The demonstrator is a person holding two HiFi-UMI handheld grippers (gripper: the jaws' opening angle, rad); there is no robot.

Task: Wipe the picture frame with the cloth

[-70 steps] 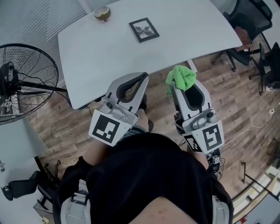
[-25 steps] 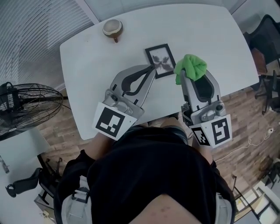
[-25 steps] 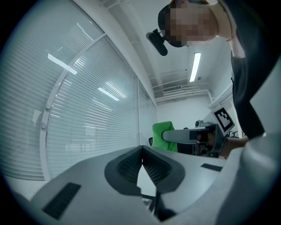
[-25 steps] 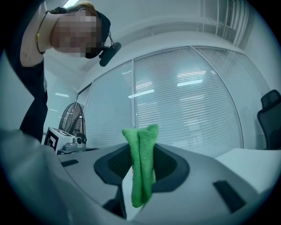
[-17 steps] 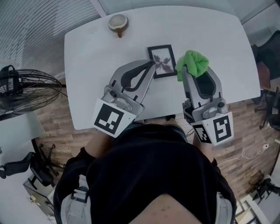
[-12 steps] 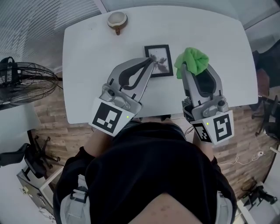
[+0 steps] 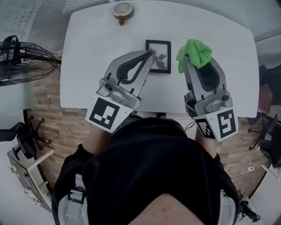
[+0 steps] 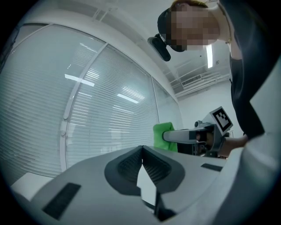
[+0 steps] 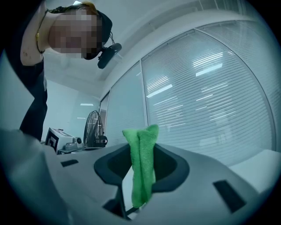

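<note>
Now I have the tabletop [image 7: 88,57] under both tongs, no longer ahead of them. The left tongs [image 7: 152,53] are closed on nothing and the right tongs [image 7: 191,62] grip the cloth [image 7: 196,49]. The picture frame [image 7: 160,57] lies just past the left tips, beside the cloth, so I judge wiping can start.

table [image 7: 88,66] mostly bare: wide free strips left of the left gripper [image 7: 151,53] and right of the cloth [image 7: 195,52]. picture frame [image 7: 163,59] mid-table; gripper tip over its left edge, cloth just beside its right. cup [image 7: 122,9] at far edge, well apart. fan [image 7: 26,55] off-table, left.
</note>
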